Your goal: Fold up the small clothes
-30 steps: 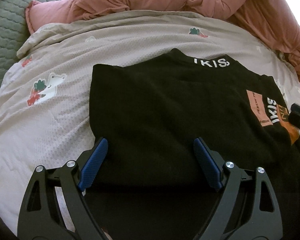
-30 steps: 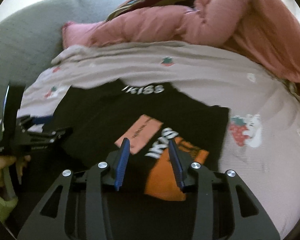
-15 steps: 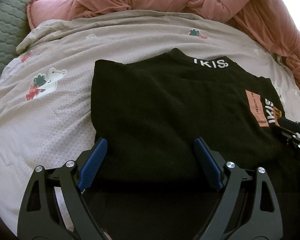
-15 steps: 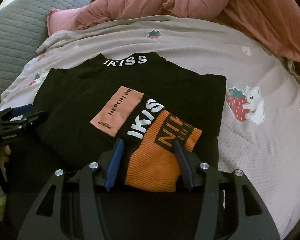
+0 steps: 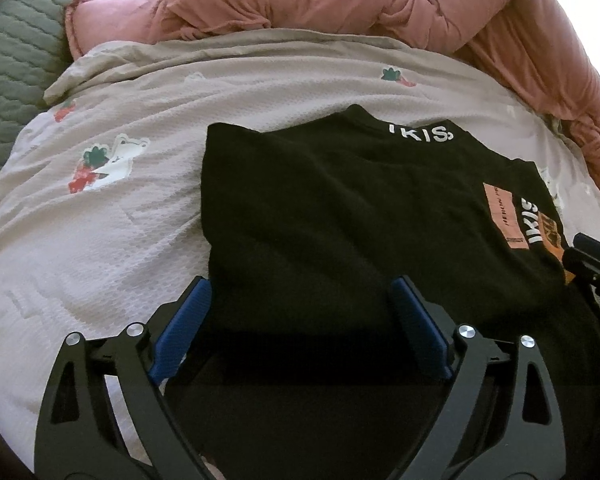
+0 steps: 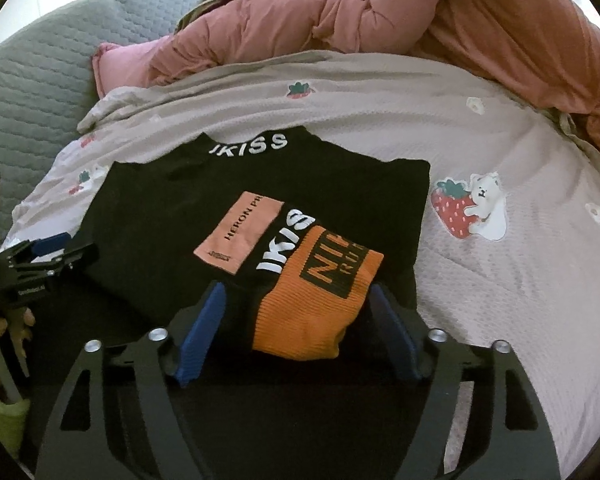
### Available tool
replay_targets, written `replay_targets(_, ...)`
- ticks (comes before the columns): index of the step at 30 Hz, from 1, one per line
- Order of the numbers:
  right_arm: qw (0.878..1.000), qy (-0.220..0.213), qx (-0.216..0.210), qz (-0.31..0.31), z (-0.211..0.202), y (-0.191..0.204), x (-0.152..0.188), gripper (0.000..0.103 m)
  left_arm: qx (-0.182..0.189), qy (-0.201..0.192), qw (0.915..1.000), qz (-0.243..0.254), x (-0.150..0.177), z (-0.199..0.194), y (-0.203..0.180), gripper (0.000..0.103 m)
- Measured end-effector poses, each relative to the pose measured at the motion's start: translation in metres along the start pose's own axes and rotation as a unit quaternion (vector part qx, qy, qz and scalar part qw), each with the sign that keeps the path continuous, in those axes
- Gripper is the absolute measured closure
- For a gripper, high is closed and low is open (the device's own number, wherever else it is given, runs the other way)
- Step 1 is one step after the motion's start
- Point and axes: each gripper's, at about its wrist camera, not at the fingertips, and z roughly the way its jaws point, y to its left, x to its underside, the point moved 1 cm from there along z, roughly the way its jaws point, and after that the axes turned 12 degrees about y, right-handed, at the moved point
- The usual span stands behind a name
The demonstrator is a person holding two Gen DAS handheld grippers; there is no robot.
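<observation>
- My left gripper (image 5: 300, 312) hangs over the near left part of the black top (image 5: 340, 220); its jaws are opening, already wide, and the blue pads (image 5: 182, 332) do not press the cloth between them.
- My right gripper (image 6: 298, 320) is opening too, its pads either side of the orange cuff (image 6: 316, 300) without clamping it.
- The black top lies folded on the strawberry-print blanket (image 6: 500, 280), collar lettering at the far edge, the cuff laid over its near right corner beside a pink patch (image 6: 240, 236).
- A pink quilt (image 5: 340, 4) is bunched behind the blanket.
- A hand (image 6: 4, 332) on the left tool's handle shows in the right view.
</observation>
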Motion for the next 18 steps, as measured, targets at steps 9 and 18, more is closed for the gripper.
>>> replay_targets(9, 1.0, -0.016, -0.005, 0.011, -0.012, -0.002, 0.002, 0.012, -0.015, -0.008, 0.9998, 0.004, 0.003, -0.015, -0.002, 0.01)
replay_targets(18, 0.999, -0.026, -0.006, 0.02, -0.023, -0.005, 0.004, 0.009, -0.028, -0.022, 0.9994, 0.003, 0.005, -0.03, -0.004, 0.01)
